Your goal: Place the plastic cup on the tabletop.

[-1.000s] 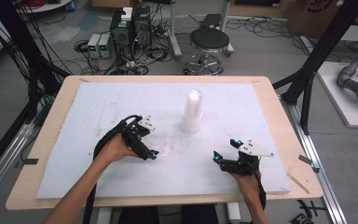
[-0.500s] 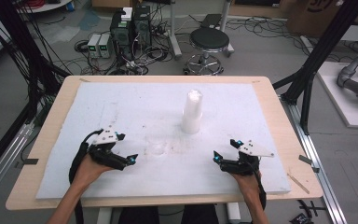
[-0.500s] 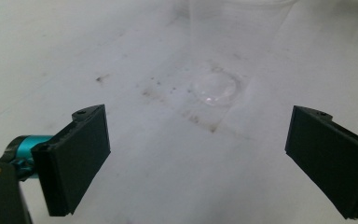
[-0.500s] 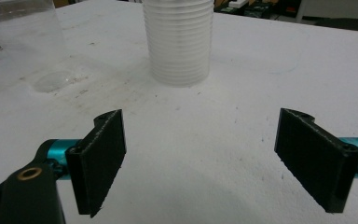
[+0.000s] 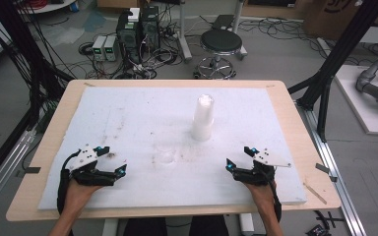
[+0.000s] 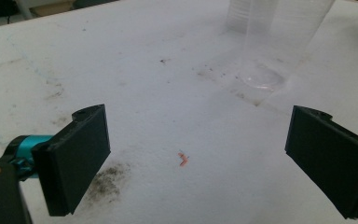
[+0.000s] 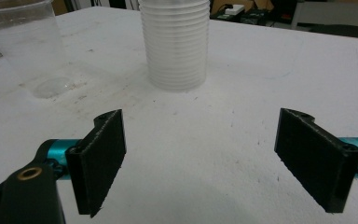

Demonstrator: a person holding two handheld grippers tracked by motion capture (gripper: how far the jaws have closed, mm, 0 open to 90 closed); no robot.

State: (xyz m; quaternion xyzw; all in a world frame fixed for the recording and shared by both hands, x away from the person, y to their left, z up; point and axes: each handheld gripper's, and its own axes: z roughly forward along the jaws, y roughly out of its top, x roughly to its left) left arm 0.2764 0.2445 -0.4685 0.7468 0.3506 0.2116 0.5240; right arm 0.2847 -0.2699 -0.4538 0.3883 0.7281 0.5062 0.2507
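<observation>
Fading against white board, clear cup (image 5: 167, 153) barely visible; both tools wide, empty.

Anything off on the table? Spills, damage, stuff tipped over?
Nothing tipped or spilled. The cup stack and the single clear cup both stand upright. Only oddities: a dark smudge and a small orange scrap on the white mat near the left gripper.
</observation>
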